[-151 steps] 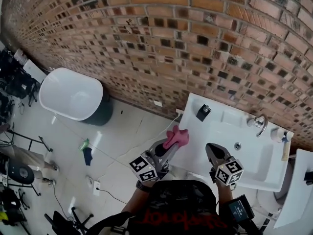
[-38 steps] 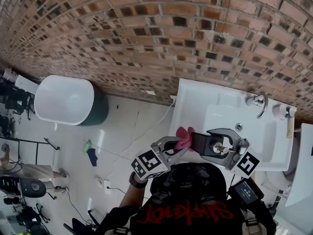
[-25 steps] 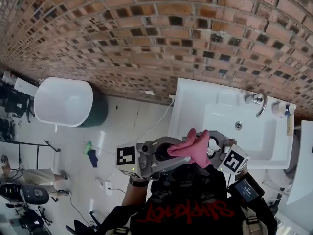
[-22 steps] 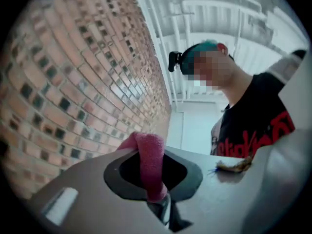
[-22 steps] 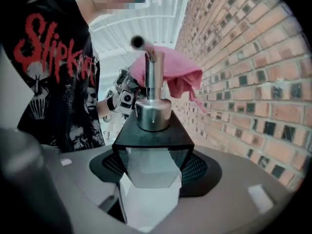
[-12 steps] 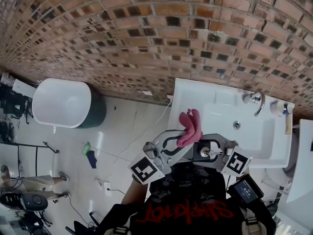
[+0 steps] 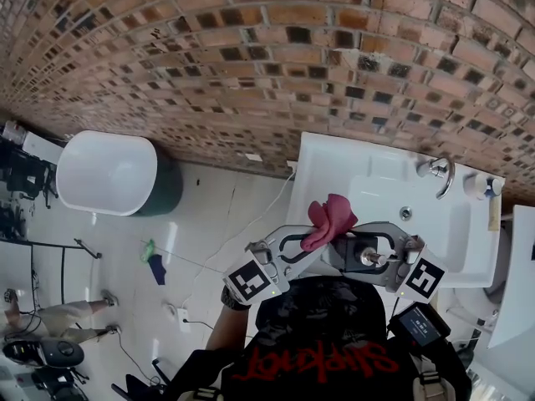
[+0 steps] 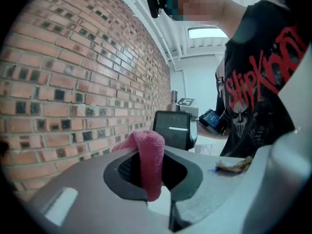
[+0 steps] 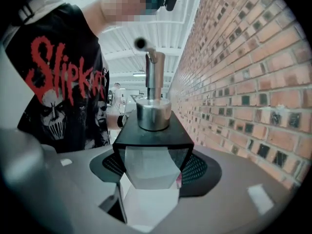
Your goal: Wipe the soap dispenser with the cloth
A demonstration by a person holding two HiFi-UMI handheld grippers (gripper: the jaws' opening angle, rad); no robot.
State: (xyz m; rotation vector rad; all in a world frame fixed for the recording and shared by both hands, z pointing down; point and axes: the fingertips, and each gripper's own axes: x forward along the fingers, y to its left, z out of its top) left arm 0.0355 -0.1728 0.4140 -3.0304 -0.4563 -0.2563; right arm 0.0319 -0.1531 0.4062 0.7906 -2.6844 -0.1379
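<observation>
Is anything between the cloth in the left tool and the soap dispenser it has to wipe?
Nothing visible. The cloth in the left tool faces the soap dispenser in the right tool across open air.

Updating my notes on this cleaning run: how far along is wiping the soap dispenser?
Done: the soap dispenser is up off the sink, clamped in the right gripper, and the left gripper is shut on the pink cloth. In hand: cloth and dispenser are held close together; whether they touch is unclear. Left: the wiping itself, then presumably setting the dispenser back.
</observation>
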